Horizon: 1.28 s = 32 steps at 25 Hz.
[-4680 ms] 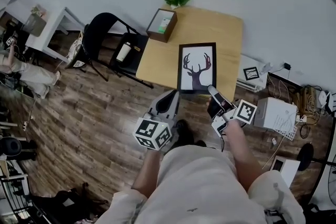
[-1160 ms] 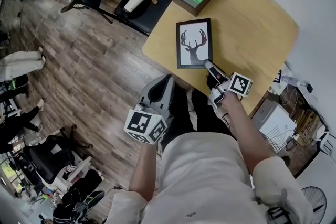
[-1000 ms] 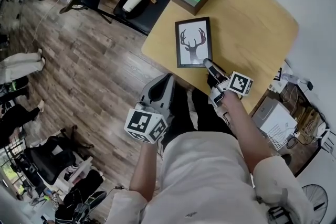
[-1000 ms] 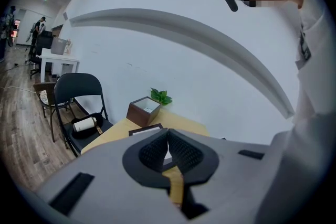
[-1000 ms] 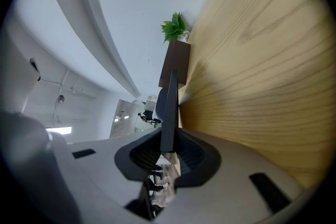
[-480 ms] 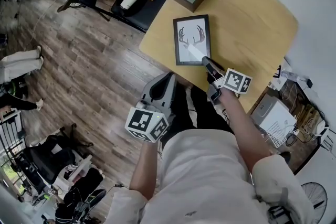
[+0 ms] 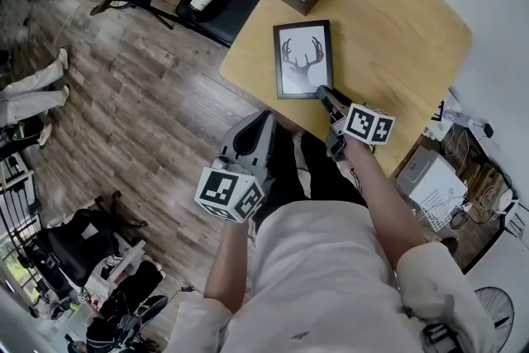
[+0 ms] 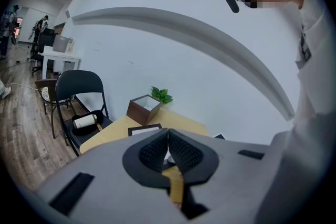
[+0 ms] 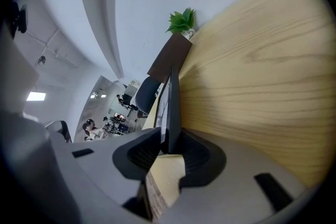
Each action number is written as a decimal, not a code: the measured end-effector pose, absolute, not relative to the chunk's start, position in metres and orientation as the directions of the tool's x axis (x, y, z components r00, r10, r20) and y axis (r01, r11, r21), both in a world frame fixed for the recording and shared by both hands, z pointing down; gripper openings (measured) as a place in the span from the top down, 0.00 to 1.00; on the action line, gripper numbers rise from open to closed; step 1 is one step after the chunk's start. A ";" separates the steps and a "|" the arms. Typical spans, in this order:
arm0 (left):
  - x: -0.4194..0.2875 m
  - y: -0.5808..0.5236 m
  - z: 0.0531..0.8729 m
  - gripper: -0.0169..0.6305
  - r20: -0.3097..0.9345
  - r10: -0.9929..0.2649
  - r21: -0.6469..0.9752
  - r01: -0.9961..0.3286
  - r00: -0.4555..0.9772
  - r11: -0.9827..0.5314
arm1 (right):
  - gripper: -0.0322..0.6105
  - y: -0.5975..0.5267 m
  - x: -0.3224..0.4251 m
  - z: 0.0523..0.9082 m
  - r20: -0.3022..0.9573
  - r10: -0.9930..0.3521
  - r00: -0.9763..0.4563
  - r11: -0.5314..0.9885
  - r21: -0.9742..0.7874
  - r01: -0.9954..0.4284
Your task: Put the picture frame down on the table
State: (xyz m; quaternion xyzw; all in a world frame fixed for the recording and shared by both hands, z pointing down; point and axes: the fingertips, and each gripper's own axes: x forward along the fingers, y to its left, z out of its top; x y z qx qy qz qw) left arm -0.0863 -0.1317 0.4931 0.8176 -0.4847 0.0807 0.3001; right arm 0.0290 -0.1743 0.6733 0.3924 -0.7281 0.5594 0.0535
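Picture frame (image 7: 302,59): flat on worktop (image 7: 397,29), long axis top-to-bottom, antlers uppermost. Right hand-held gripper (image 7: 322,93): jaws just opening, loose around its lower edge. Left hand-held gripper (image 8: 168,145): pressed together.

Head view: set high overhead, facing steeply down on the worktop (image 7: 397,29), both pairs of jaws near mid-picture. Left gripper view: well back, looking past its jaws to the worktop, brown box (image 8: 143,110) and plant (image 8: 161,95). Right gripper view: close over the worktop, sighting beyond its jaws along the picture frame (image 9: 172,107) to that same box and plant, shared by all three.
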 end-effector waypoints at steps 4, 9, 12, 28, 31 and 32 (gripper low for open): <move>-0.084 -0.131 0.493 0.96 0.424 -0.742 0.412 -0.841 0.519 -0.352 | 0.77 -0.174 0.029 0.677 0.550 -0.492 -0.676 0.104 -0.733 -0.672; -0.080 -0.131 0.494 0.96 0.426 -0.741 0.406 -0.842 0.519 -0.356 | 0.73 -0.178 0.033 0.681 0.594 -0.471 -0.653 0.158 -0.671 -0.724; -0.079 -0.132 0.493 0.96 0.426 -0.741 0.405 -0.842 0.519 -0.356 | 0.72 -0.179 0.035 0.685 0.622 -0.463 -0.632 0.183 -0.630 -0.755; -0.077 -0.136 0.494 0.96 0.431 -0.741 0.398 -0.846 0.514 -0.355 | 0.70 -0.182 0.041 0.696 0.691 -0.452 -0.564 0.215 -0.529 -0.821; -0.075 -0.135 0.494 0.96 0.433 -0.742 0.396 -0.848 0.512 -0.353 | 0.70 -0.182 0.042 0.697 0.701 -0.446 -0.556 0.223 -0.515 -0.828; -0.075 -0.134 0.494 0.96 0.433 -0.743 0.396 -0.848 0.511 -0.352 | 0.69 -0.182 0.042 0.698 0.707 -0.443 -0.552 0.228 -0.506 -0.832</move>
